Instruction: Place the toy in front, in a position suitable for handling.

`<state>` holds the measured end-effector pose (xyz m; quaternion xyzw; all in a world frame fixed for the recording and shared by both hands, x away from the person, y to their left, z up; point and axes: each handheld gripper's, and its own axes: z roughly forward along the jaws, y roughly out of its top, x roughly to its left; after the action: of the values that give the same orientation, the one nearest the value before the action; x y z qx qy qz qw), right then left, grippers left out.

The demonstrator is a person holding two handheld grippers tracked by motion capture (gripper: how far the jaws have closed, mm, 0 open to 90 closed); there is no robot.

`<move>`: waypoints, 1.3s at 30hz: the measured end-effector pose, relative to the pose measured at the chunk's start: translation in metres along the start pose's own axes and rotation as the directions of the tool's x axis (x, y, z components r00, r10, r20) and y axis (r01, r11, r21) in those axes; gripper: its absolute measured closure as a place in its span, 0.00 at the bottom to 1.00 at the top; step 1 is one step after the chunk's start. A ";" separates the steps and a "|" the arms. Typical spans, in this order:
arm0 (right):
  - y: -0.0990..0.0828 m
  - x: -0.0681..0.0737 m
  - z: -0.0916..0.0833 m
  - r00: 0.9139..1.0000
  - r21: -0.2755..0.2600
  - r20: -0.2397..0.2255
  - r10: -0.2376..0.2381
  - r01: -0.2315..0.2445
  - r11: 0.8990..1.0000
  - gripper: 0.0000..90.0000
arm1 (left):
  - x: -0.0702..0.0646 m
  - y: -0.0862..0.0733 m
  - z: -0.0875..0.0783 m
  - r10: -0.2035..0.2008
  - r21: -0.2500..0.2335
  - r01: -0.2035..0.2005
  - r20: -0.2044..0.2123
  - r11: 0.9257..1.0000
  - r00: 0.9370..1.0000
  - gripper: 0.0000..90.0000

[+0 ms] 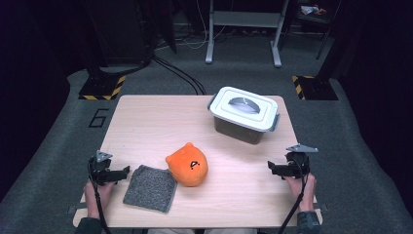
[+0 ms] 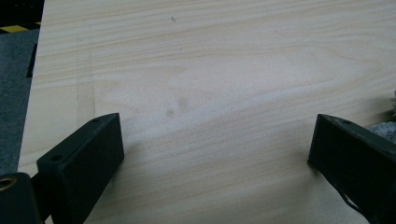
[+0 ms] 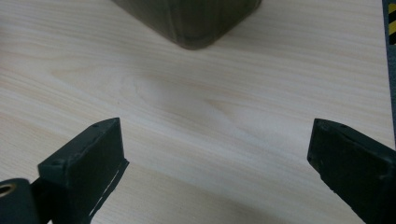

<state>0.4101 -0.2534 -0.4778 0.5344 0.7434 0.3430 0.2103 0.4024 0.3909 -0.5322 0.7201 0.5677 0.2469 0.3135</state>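
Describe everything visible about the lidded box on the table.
The box is a rectangular plastic container with rounded corners, a dark, see-through body and a white lid that carries a grey handle folded flat in a central recess. Grey latches sit at both short ends, and the lid is on. It stands upright, turned at an angle, at the far right of the wooden table, apart from everything else. One lower corner appears in the right gripper view. Its contents cannot be made out.
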 end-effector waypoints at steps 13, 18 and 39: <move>0.032 -0.002 -0.011 1.000 -0.037 -0.022 0.001 -0.002 0.999 0.05 | 0.000 0.000 0.000 0.001 0.000 -0.001 0.000 1.000 1.000 0.03; 0.047 -0.002 -0.014 1.000 -0.048 -0.022 -0.006 0.005 0.999 0.05 | 0.000 0.000 0.000 0.001 0.000 -0.001 0.000 1.000 1.000 0.03; 0.118 -0.002 -0.001 1.000 -0.078 -0.018 -0.017 0.015 0.997 0.15 | 0.000 0.000 0.000 0.001 -0.001 -0.001 -0.001 1.000 1.000 0.03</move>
<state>0.4871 -0.2330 -0.3903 0.5165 0.7358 0.3749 0.2266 0.4025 0.3909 -0.5322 0.7201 0.5672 0.2477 0.3136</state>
